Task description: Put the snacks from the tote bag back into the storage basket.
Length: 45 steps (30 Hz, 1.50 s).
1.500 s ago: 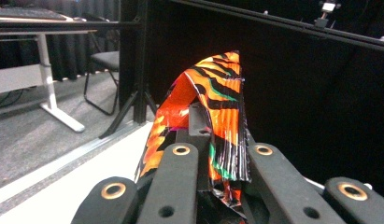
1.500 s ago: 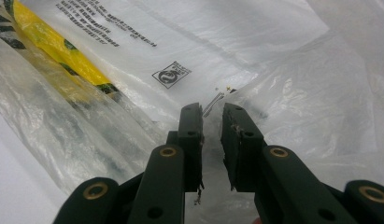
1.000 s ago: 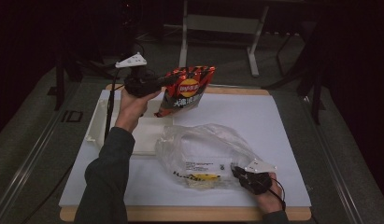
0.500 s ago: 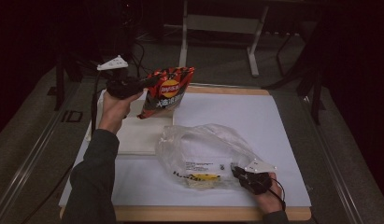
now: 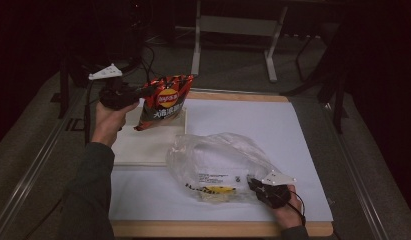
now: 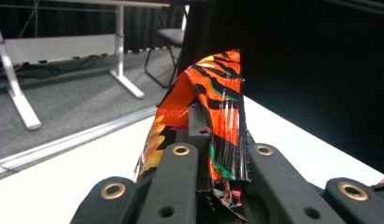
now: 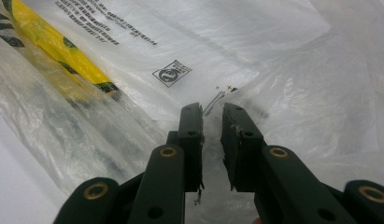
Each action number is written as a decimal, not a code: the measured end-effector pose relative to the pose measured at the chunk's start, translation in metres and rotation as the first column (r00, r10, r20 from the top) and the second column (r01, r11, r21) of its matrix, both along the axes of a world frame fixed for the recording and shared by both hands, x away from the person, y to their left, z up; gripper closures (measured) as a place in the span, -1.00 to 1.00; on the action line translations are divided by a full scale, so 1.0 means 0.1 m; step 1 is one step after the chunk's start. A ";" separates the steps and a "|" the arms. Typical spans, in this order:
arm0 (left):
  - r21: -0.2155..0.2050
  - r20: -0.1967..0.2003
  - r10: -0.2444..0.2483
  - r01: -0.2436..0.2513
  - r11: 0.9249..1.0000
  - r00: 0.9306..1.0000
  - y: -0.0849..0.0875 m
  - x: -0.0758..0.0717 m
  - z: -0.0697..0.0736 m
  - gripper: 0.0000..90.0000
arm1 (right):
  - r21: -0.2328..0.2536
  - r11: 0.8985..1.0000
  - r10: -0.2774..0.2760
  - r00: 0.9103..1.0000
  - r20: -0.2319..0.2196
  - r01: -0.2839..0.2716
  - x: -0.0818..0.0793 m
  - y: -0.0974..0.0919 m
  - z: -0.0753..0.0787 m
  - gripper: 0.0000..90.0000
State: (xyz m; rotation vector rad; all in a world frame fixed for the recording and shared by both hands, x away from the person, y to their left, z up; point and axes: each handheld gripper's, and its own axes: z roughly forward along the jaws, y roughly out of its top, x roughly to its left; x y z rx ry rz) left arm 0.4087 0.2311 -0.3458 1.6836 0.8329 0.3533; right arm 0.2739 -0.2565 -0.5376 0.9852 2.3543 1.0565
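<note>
1. The chip bag [image 5: 163, 102] hangs in the upper left of the high view, above a pale board [image 5: 143, 145], clear of the bench [image 5: 253, 120].
2. The left tool [image 5: 143, 92] is clamped on the chip bag's crimped edge [image 6: 222, 126], so it dangles freely, likely for bagging.
3. The plastic bag [image 5: 218, 160] lies crumpled at lower centre.
4. The right tool [image 7: 212, 130] pinches a fold of its film between nearly closed jaws, probably to steady the plastic bag's mouth.
</note>
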 end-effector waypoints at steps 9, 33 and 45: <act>0.035 -0.036 0.006 -0.005 0.999 0.999 -0.05 0.06 -0.14 0.92 | -0.001 1.000 0.000 1.000 0.001 0.000 0.00 0.00 0.00 0.73; 0.048 -0.109 0.016 -0.011 0.999 0.994 -0.11 0.27 -0.45 0.90 | 0.001 1.000 -0.002 1.000 -0.003 0.002 0.00 0.00 0.00 0.72; 0.146 -0.142 0.157 -0.137 0.980 0.977 0.07 0.29 -0.57 0.39 | -0.004 1.000 -0.002 1.000 0.001 0.002 -0.01 0.00 0.00 0.72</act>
